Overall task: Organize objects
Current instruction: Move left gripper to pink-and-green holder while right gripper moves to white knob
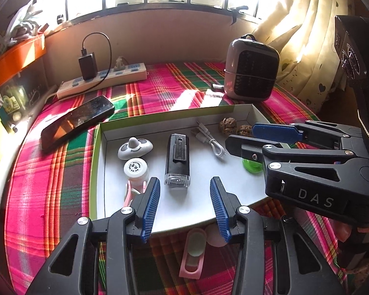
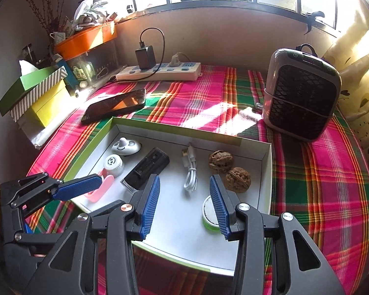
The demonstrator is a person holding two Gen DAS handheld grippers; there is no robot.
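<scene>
both blue-padded grippers, left (image 1: 184, 206) and right (image 2: 184, 205), hang released over the shallow white cardboard tray (image 2: 264, 172); round green-rimmed container (image 2: 210, 215) rests inside. best lift straight clear, sparing the two walnuts (image 2: 230, 170).

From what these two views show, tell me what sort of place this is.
Probably a lived-in room at home, at a table under a window. A plaid cloth covers the table, a power strip with a charger sits by the wall, and a curtain hangs beside the window bars.
</scene>
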